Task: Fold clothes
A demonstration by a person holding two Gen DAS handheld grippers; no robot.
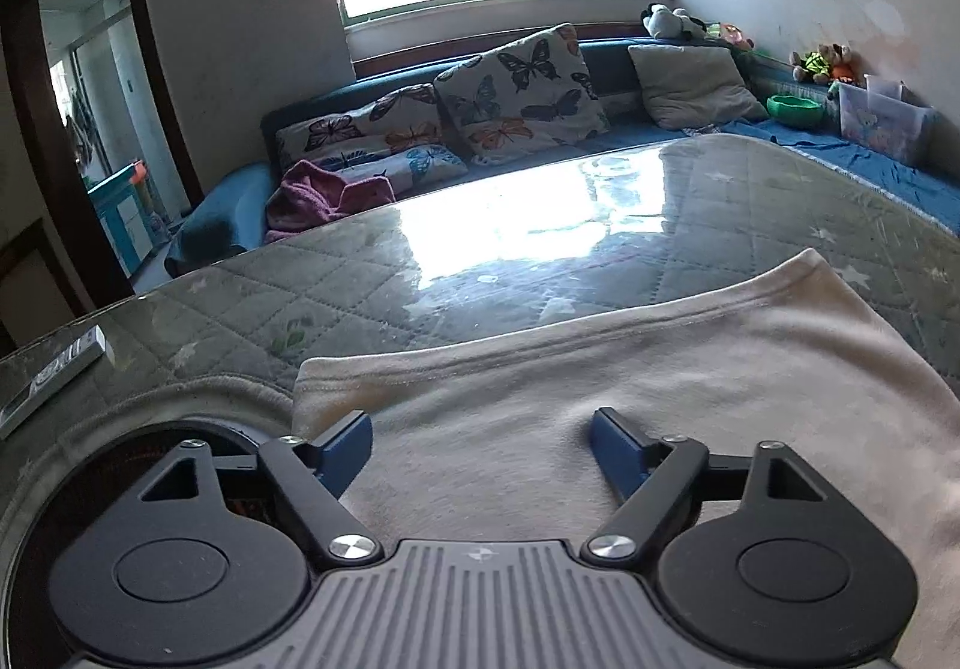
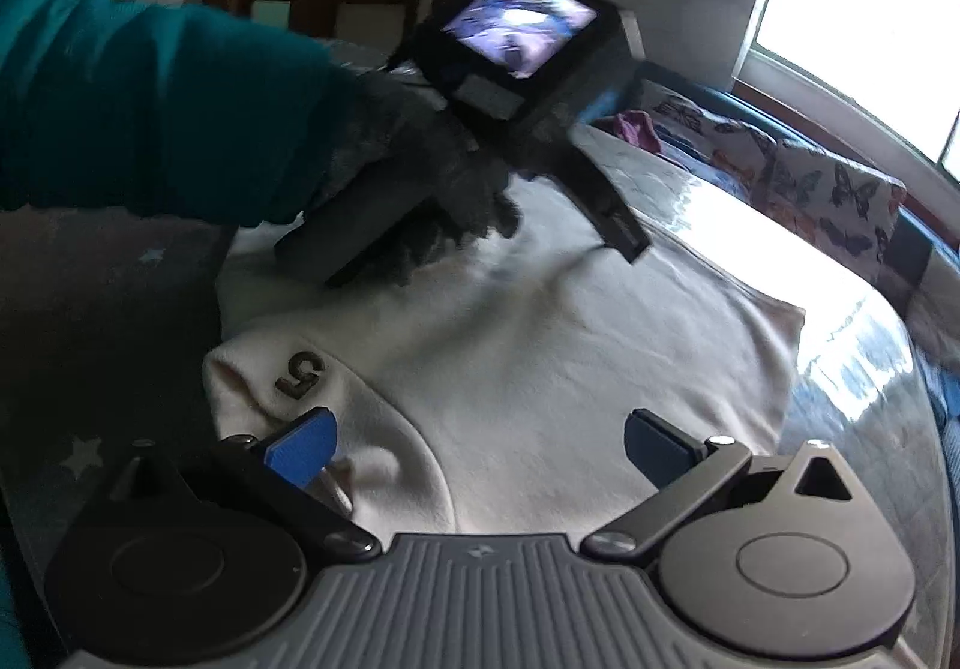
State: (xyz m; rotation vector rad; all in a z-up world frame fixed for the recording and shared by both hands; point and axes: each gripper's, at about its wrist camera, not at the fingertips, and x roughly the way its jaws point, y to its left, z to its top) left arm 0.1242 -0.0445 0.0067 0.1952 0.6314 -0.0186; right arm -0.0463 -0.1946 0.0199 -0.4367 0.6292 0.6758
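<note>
While the white garment lies spread flat on the glass-topped table, the left gripper sits right over it with its blue pads spread wide, one on each side, and nothing pinched between them. Cloth just runs under the gap, so it's not holding anything. The near-left corner of the fabric's hemmed edge sits just ahead of the left-hand pad, and the rest of the garment stretches off to the right and away across the quilted cover under the glass. Same deal on the other side: the right gripper is wide open too, blue fingers apart, hovering at the near edge of the garment. From this view you can see a folded bit with a dark "5" mark just ahead of its left finger, and a rounded fold edge curving down between the jaws. Can't tell if the pads actually touch the cloth or just float above it. Further up in the right view, a gloved hand in a teal sleeve grips the other tool over the far part of the garment, though it's blurry. Off in the background there's a blue sofa with butterfly cushions and a pink towel.
</note>
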